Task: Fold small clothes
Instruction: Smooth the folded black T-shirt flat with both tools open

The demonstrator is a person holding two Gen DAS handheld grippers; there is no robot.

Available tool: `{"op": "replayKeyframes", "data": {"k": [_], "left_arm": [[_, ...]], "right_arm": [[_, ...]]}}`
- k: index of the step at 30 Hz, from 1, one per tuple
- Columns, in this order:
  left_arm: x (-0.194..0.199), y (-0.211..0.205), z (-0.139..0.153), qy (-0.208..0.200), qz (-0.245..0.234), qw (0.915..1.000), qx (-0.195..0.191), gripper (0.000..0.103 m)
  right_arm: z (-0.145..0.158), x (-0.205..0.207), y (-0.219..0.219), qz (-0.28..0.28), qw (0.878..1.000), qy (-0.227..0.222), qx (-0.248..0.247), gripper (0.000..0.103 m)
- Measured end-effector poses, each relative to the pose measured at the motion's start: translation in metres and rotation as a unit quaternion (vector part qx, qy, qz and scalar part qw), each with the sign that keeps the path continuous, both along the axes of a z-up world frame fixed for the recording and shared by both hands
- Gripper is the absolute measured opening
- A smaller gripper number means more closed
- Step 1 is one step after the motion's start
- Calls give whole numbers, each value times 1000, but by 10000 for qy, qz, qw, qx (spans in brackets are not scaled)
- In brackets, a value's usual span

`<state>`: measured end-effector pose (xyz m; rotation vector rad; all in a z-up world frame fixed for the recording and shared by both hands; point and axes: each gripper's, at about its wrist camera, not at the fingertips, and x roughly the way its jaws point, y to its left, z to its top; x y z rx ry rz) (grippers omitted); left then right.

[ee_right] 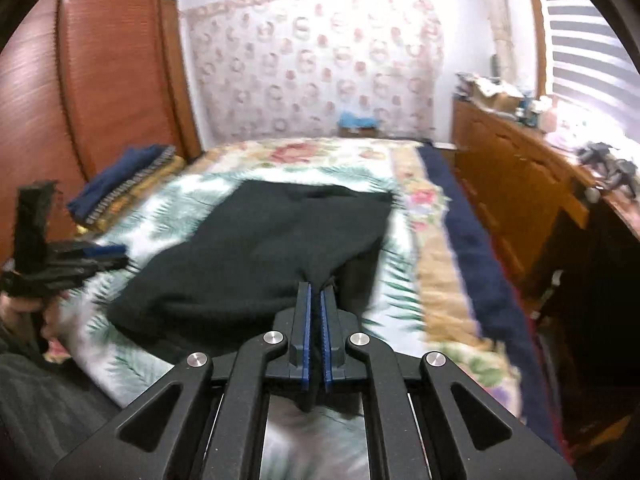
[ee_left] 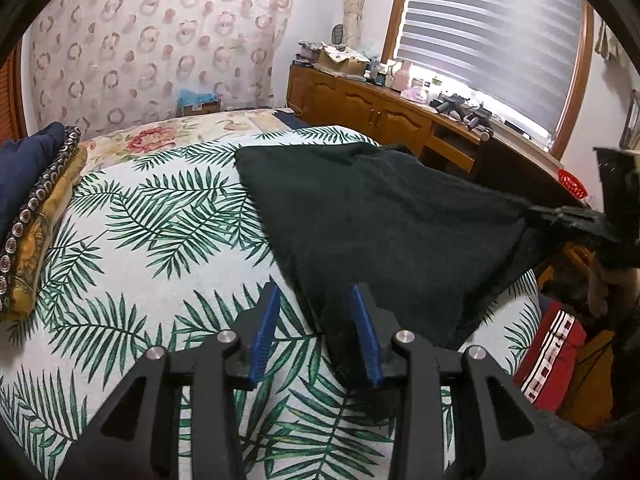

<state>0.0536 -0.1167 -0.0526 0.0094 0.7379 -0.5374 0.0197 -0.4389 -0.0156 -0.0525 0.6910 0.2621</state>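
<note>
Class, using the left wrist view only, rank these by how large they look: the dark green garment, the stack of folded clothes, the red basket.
1. dark green garment, by far the largest.
2. stack of folded clothes, partly cut off by the frame edge.
3. red basket, smallest; it sits farther away, so true size is unsure.

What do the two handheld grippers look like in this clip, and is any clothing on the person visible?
Both are alike: the left gripper and right gripper have matte black angular linkage arms with triangular cut-outs, round silver pivot pins, and flat fingers faced with ribbed blue pads. No cables or markings show. At the lower left of the right wrist view, a dark ribbed sleeve is visible.
</note>
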Motion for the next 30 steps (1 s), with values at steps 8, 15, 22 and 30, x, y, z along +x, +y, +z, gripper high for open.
{"op": "replayKeyframes", "data": {"k": [8, 15, 22, 30], "left_arm": [[4, -3, -4, 83, 43, 9999, 137, 37], [34, -10, 7, -26, -4, 9995, 305, 37], [96, -30, 18, -72, -139, 9984, 540, 37], [156, -42, 0, 238, -18, 9973, 688, 37]], "right_arm": [[-29, 6, -7, -122, 9987, 440, -213, 2], [-5, 10, -15, -236, 9994, 108, -210, 21], [9, 70, -21, -264, 9993, -197, -155, 49], [-21, 167, -16, 96, 9996, 266, 38, 49]]}}
